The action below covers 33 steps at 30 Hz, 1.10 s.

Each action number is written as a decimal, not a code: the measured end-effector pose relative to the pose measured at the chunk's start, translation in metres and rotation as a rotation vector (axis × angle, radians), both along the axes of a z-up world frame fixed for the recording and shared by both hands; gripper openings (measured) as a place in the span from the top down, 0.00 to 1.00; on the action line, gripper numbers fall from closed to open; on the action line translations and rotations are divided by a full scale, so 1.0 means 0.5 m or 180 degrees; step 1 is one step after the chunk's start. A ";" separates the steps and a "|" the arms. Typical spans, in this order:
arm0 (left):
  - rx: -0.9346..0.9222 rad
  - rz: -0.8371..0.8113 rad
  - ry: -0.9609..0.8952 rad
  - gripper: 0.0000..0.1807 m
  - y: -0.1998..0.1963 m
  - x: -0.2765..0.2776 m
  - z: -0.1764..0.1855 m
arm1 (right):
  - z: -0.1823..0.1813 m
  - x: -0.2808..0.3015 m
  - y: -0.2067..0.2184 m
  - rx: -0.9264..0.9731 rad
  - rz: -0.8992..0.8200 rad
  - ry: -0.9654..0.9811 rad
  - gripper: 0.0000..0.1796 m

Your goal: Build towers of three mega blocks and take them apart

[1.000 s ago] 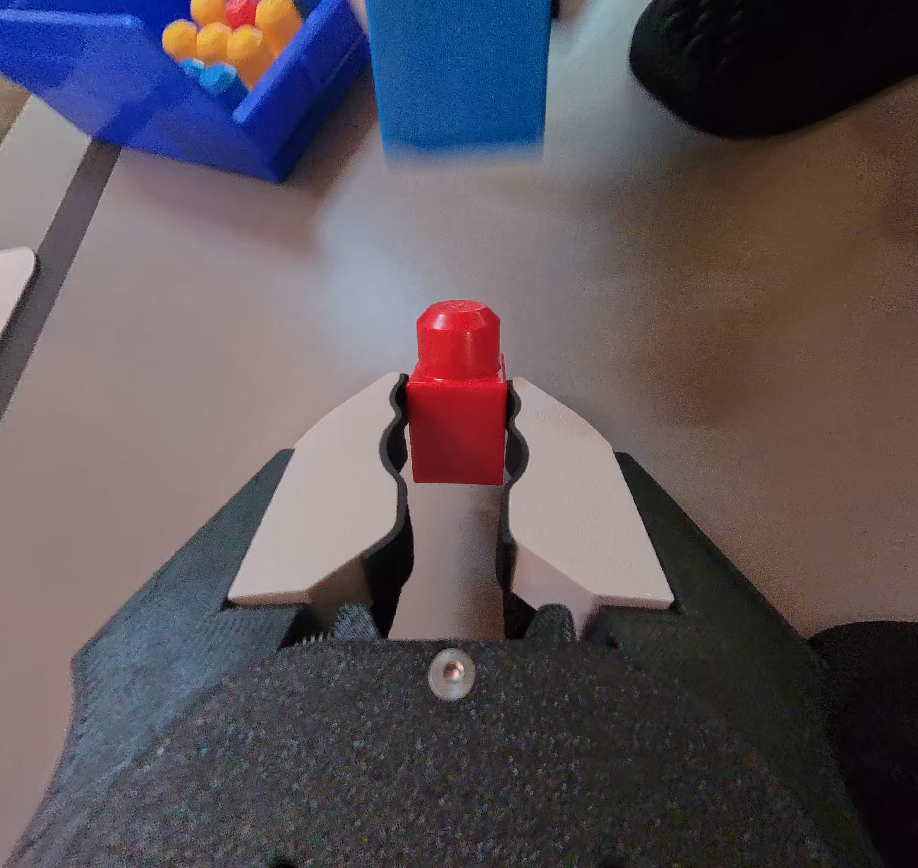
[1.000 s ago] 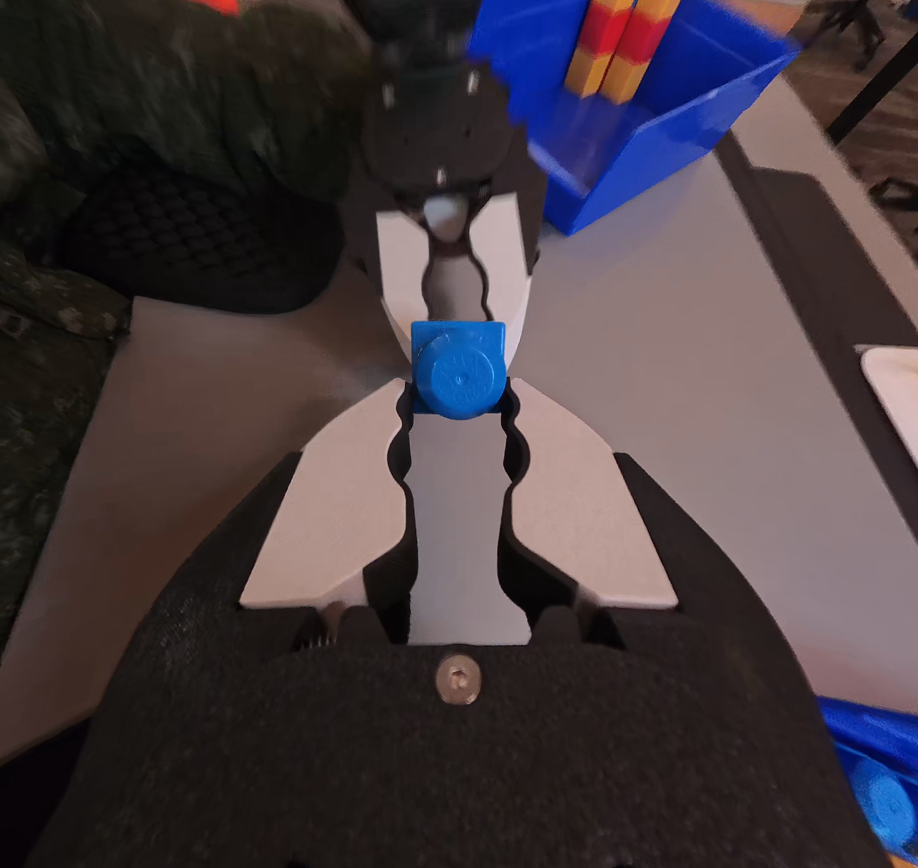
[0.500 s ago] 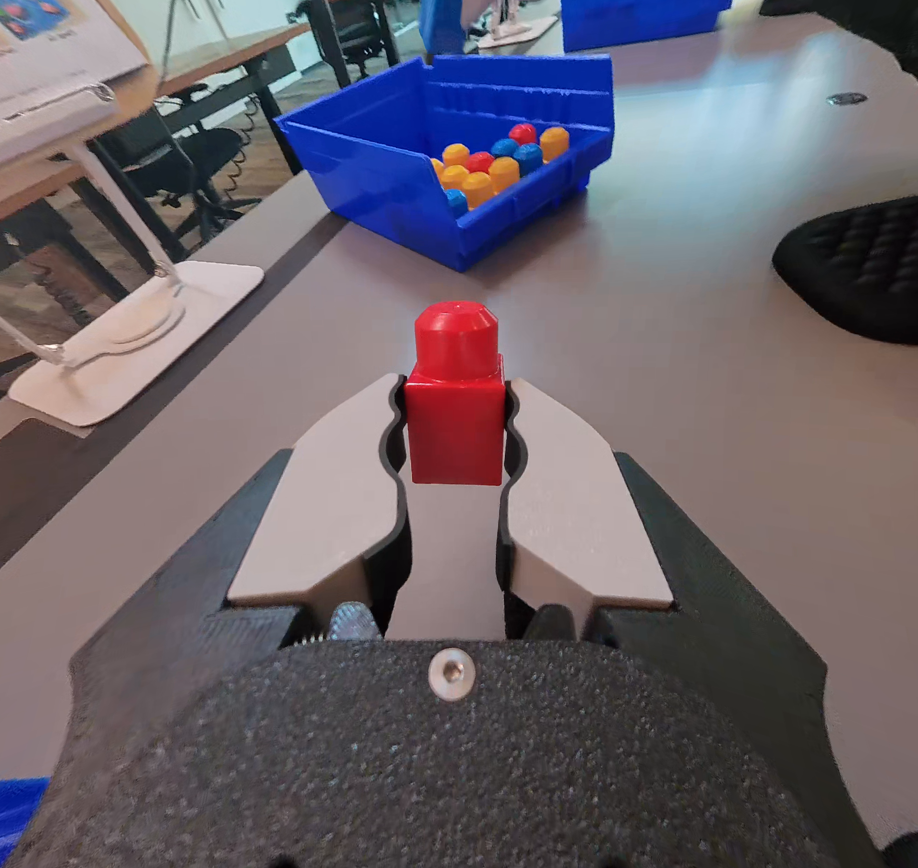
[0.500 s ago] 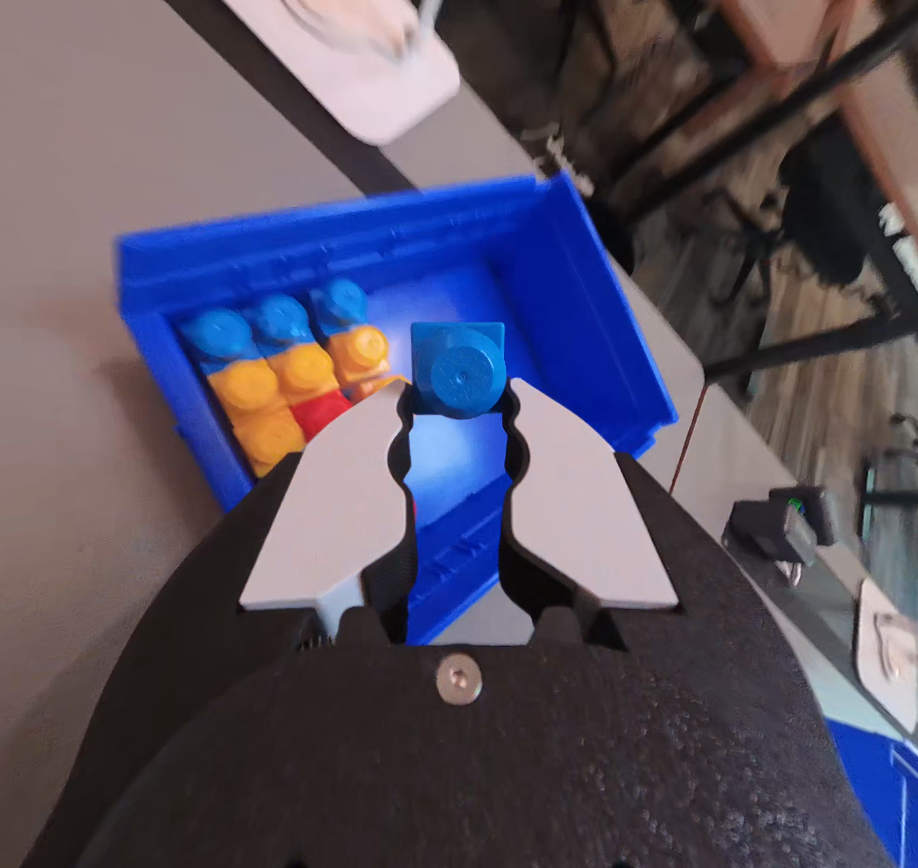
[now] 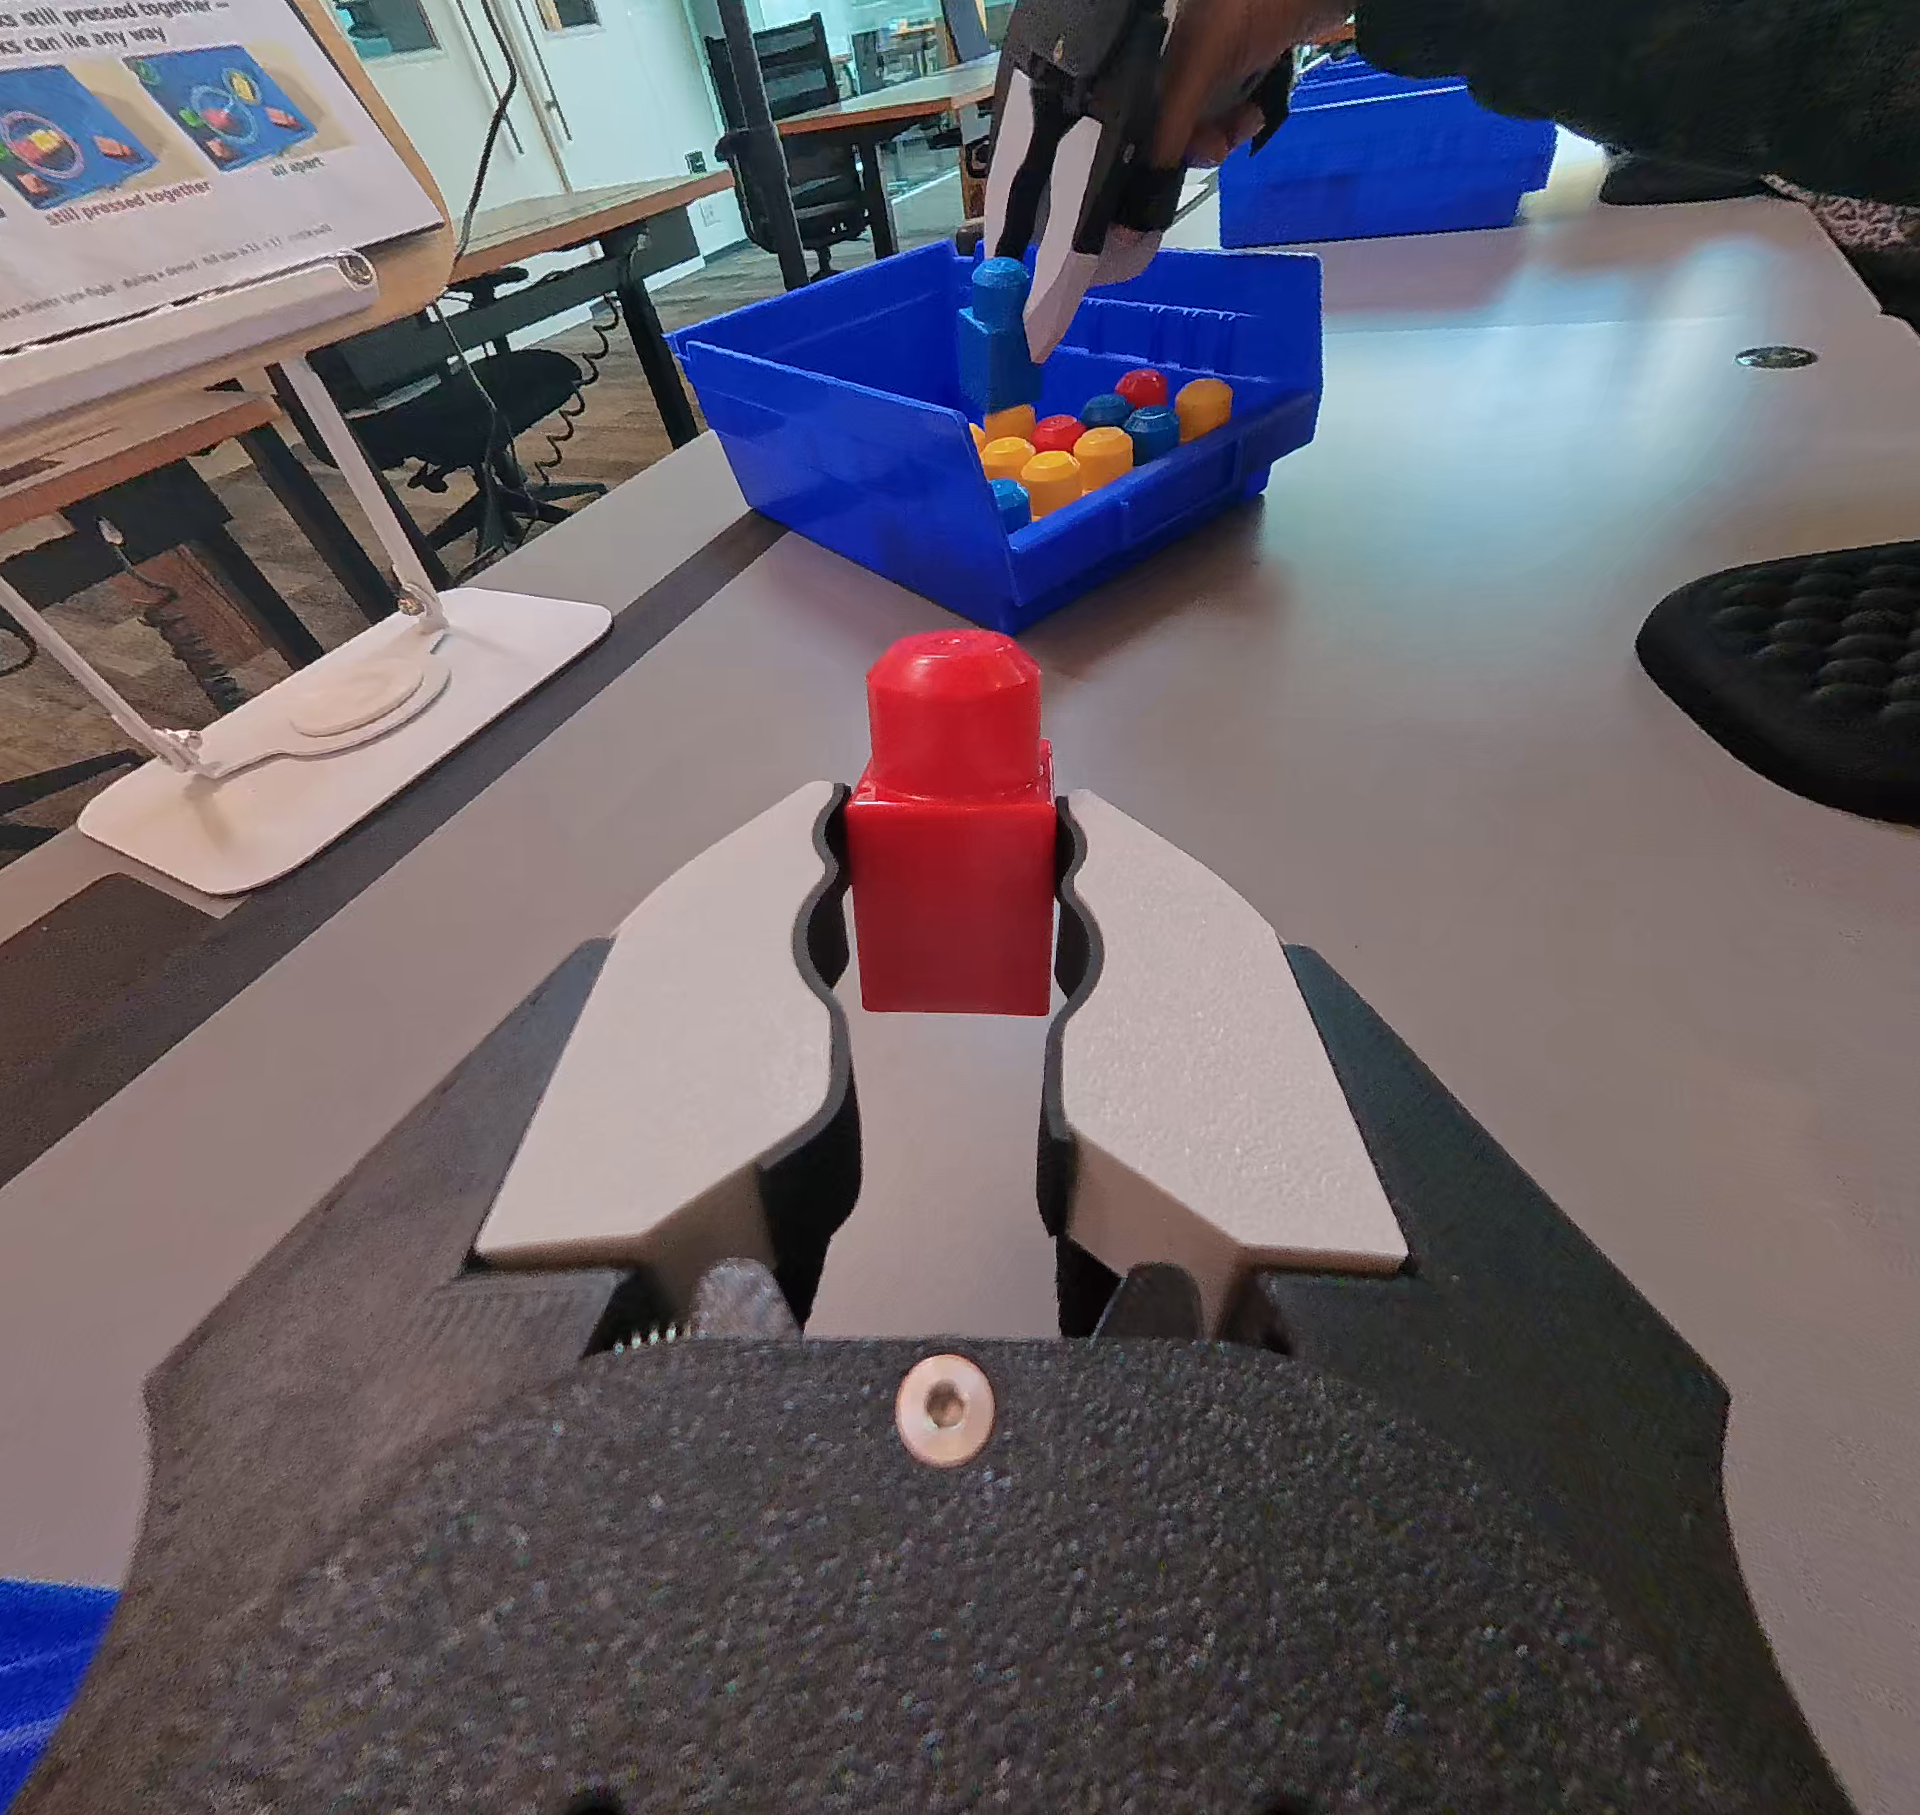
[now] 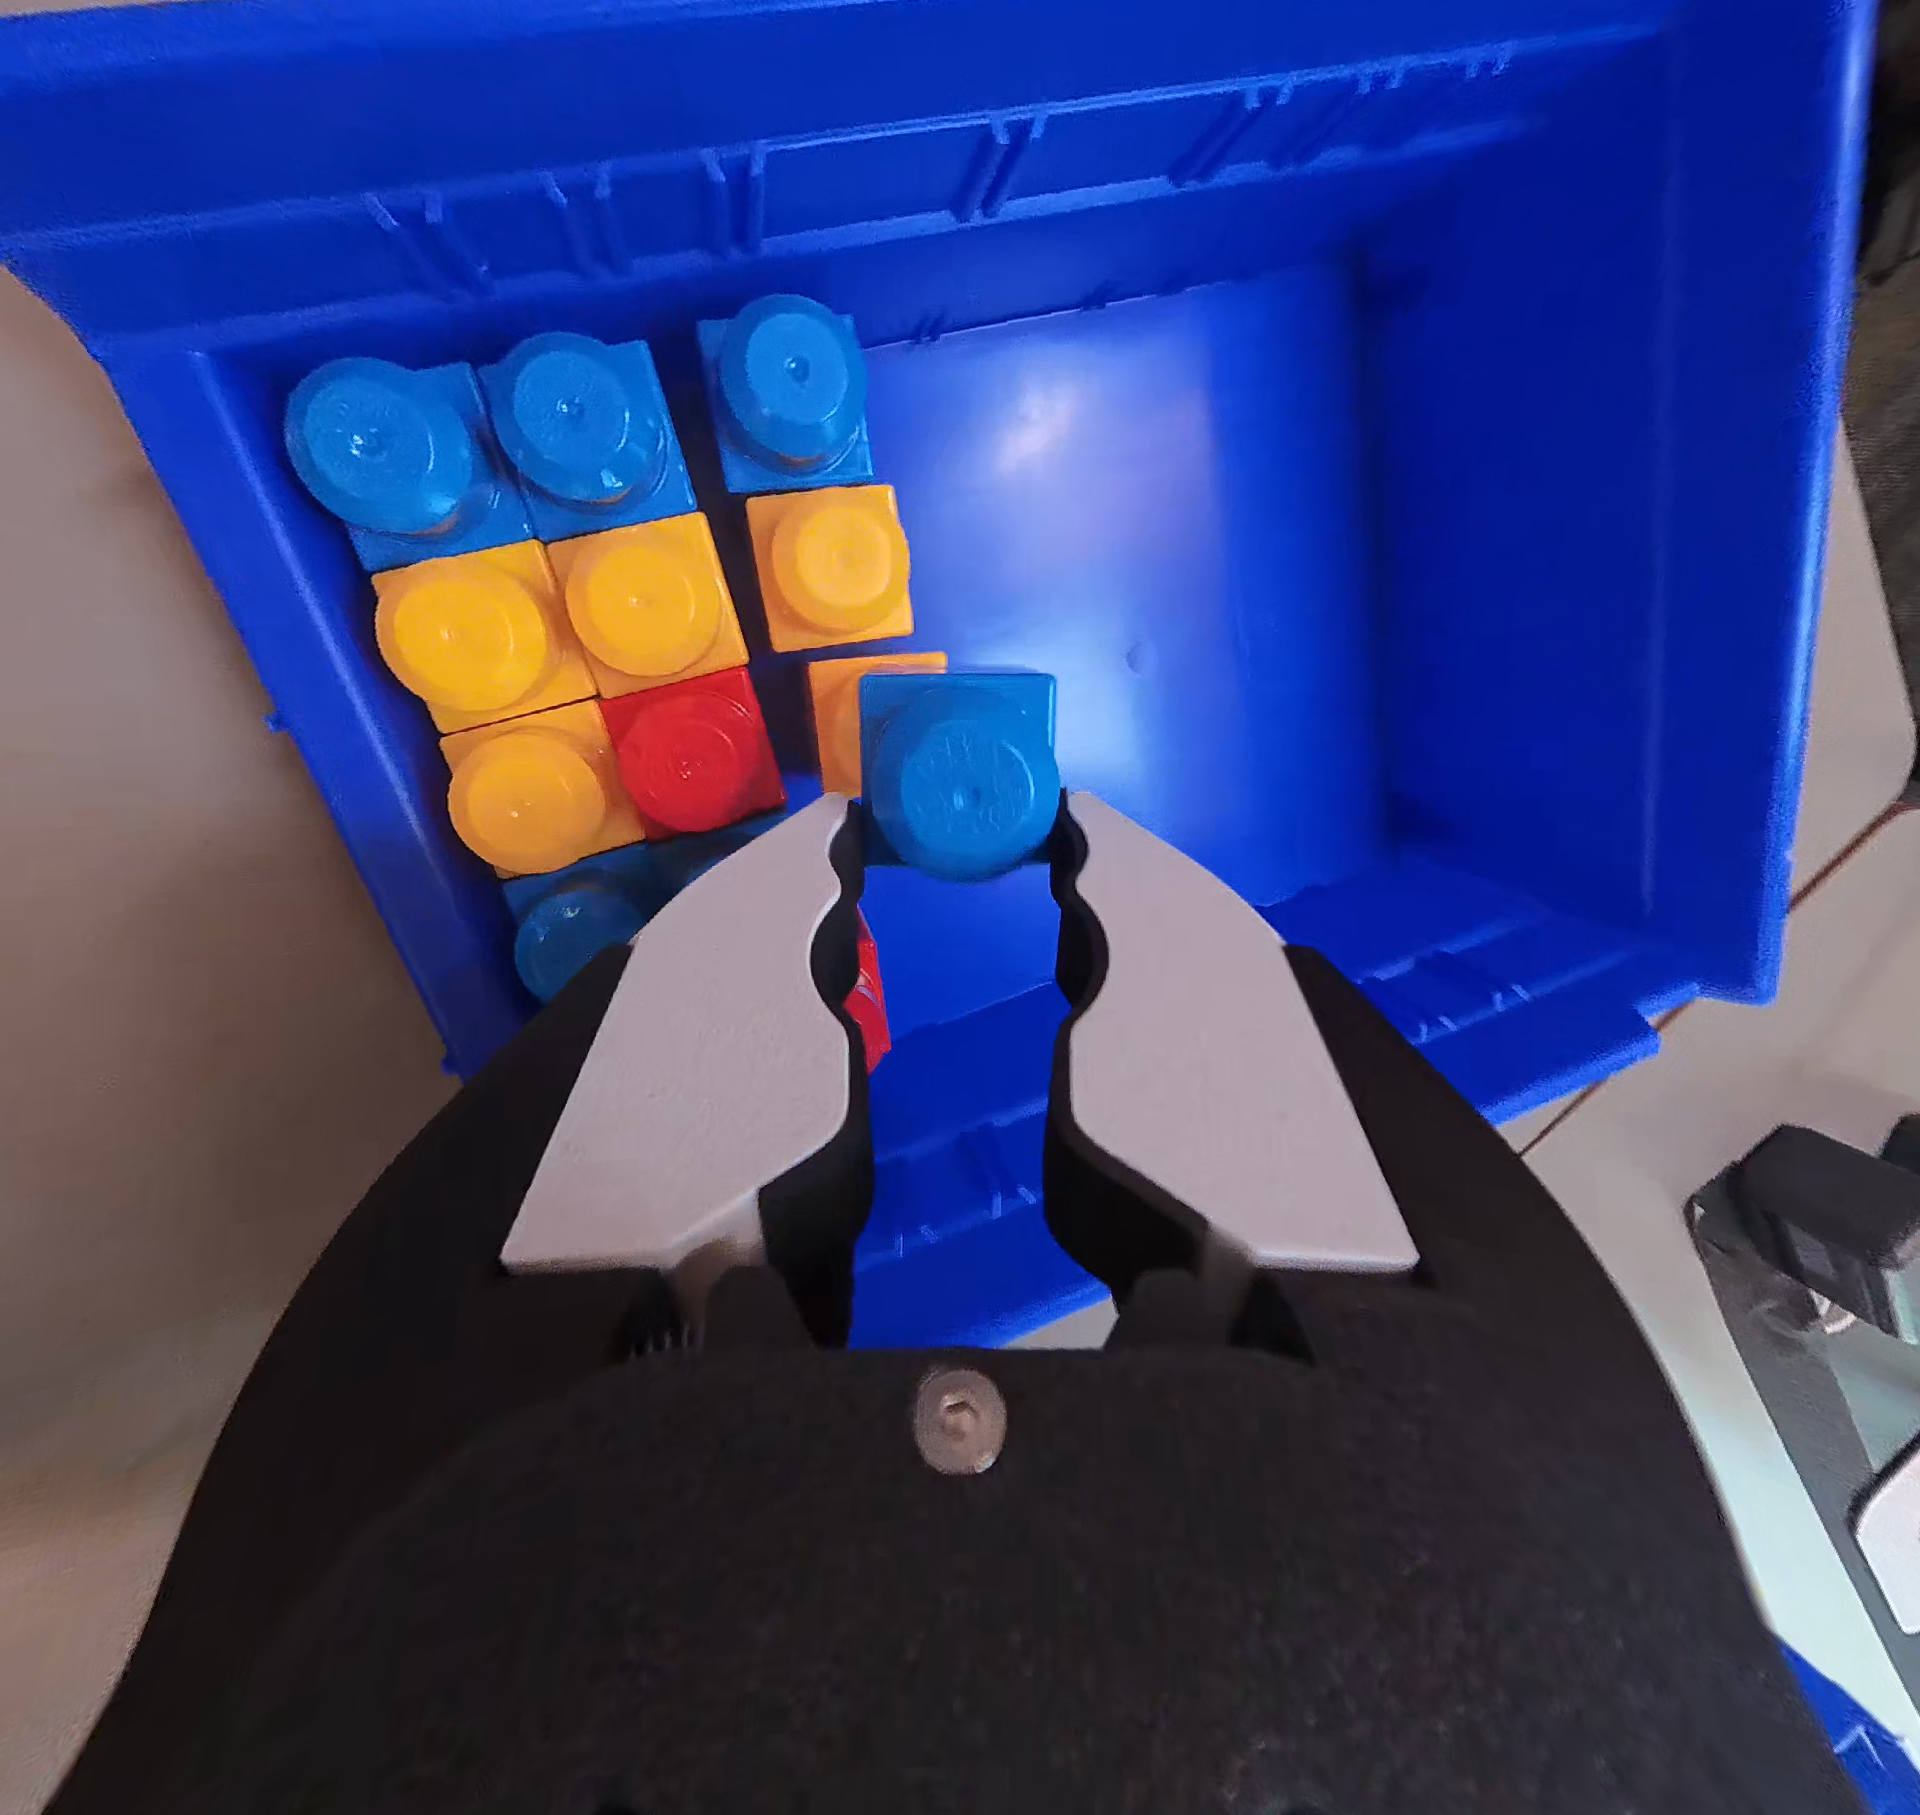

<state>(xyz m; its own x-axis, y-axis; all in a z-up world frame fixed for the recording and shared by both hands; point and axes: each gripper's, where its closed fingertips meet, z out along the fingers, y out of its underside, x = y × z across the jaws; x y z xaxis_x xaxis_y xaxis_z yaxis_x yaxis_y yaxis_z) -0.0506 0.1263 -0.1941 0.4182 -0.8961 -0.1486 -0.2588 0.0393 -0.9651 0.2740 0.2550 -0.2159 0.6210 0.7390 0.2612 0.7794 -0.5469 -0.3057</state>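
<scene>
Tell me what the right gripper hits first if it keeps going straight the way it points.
Likely the bare floor of the blue bin: the right gripper, shut on a blue block, points down there, beside the stacked blocks. Depth is unclear.

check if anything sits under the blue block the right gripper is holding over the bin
Nothing visible blocks most of it: the blue block hangs over bare floor of the blue bin. Its left edge overlaps an orange block below.
</scene>
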 end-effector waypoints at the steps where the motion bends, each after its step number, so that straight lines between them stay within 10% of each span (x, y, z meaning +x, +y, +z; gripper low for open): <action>1: -0.0007 -0.0003 0.0011 0.80 0.000 0.000 -0.002 | -0.002 -0.003 0.002 -0.0016 0.0014 0.0007 0.81; 33: -0.0094 -0.0153 0.0269 0.80 -0.011 0.014 -0.047 | -0.110 0.054 -0.025 -0.0767 -0.0042 -0.0119 0.81</action>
